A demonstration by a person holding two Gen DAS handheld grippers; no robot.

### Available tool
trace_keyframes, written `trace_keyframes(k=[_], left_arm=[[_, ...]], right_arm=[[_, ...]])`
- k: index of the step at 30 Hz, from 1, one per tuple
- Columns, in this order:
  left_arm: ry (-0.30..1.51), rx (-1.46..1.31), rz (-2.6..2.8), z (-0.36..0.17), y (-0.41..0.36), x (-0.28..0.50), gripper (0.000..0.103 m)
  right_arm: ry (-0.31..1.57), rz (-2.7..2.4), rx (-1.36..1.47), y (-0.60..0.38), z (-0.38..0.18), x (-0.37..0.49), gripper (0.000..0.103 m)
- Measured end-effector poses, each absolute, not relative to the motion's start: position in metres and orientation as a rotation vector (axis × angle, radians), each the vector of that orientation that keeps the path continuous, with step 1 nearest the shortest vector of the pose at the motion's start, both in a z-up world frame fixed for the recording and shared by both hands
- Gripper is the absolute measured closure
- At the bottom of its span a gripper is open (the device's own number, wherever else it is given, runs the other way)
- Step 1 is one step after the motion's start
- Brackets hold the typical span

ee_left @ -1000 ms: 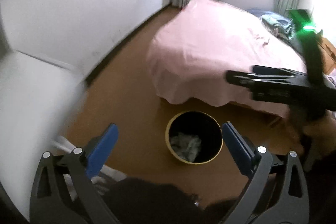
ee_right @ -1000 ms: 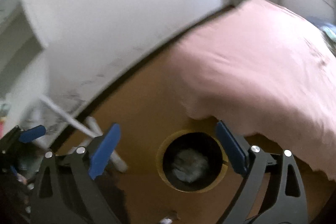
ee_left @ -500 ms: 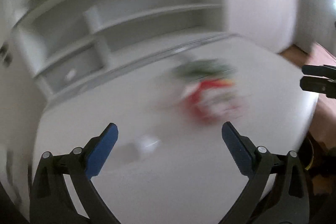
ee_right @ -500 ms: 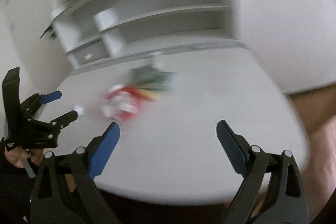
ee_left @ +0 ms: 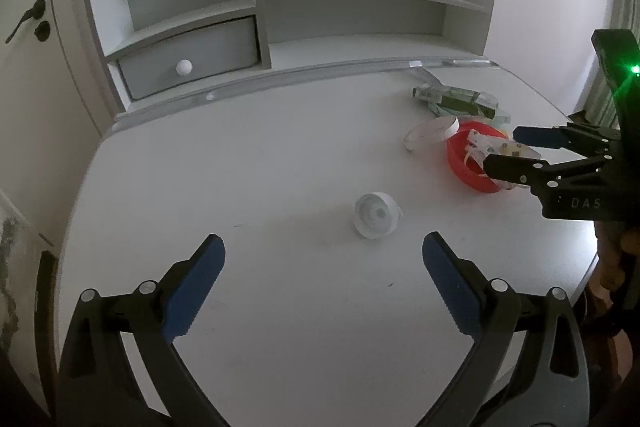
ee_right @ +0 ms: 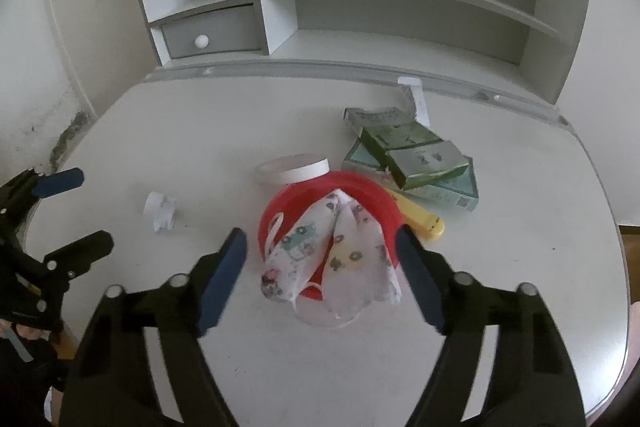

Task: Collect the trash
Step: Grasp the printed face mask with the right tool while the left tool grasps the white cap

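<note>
The right gripper (ee_right: 320, 267) is closing with the masks (ee_right: 332, 259) between its pads, though neither pad looks to press on the cloth yet. The masks lie crumpled in a red lid (ee_right: 332, 199), spilling over its near rim onto the surface (ee_right: 520, 267). The likely slip: the pads catch the red lid's rim along with the cloth, so the lid lifts or tips and drags against the white lid (ee_right: 294, 169) touching its far side. A shallow bite could also take only one mask, or just an ear loop, leaving the other behind. The yellow stick (ee_right: 420, 217) and the boxes (ee_right: 416, 155) sit just beside the red lid on the right and could be nudged if the lid slides

The left gripper (ee_left: 324, 267) is spread wide and empty above the surface. The white scrap (ee_left: 376, 215), a small curled piece of trash, lies just ahead of its tips and slightly right of centre, well apart from the red lid. Being light, it may skid away if a pad lands off-centre
</note>
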State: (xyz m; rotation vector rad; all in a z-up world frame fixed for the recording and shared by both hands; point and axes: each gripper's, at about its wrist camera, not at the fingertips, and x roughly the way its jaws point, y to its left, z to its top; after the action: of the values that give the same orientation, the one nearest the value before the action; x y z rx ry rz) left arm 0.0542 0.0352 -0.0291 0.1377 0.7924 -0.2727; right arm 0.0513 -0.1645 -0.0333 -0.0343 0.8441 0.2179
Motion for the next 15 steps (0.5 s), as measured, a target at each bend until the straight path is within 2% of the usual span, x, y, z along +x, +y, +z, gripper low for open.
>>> trace_keyframes(k=[1,3,4,6,9,15], left_arm=[[0.8,0.137,-0.278,-0.031,0.034,0.056,0.007],[0.811,0.134,-0.284,-0.035,0.032,0.058,0.007],[0.817,0.133,-0.287,-0.037,0.03,0.06,0.007],[0.827,0.128,-0.292,-0.04,0.029,0.062,0.007],[0.83,0.125,-0.292,-0.042,0.026,0.063,0.007],[0.825,0.108,-0.31,-0.043,0.021,0.068,0.007]], right_arm=[[0.847,0.217,-0.032,-0.166,-0.034,0.051,0.041],[0.86,0.221,-0.026,-0.167,-0.037,0.052,0.057],[0.866,0.227,-0.02,-0.167,-0.037,0.052,0.062],[0.867,0.238,-0.016,-0.167,-0.037,0.051,0.082],[0.823,0.26,0.023,-0.171,-0.025,0.043,0.085],[0.743,0.28,0.062,-0.184,0.003,0.019,0.086]])
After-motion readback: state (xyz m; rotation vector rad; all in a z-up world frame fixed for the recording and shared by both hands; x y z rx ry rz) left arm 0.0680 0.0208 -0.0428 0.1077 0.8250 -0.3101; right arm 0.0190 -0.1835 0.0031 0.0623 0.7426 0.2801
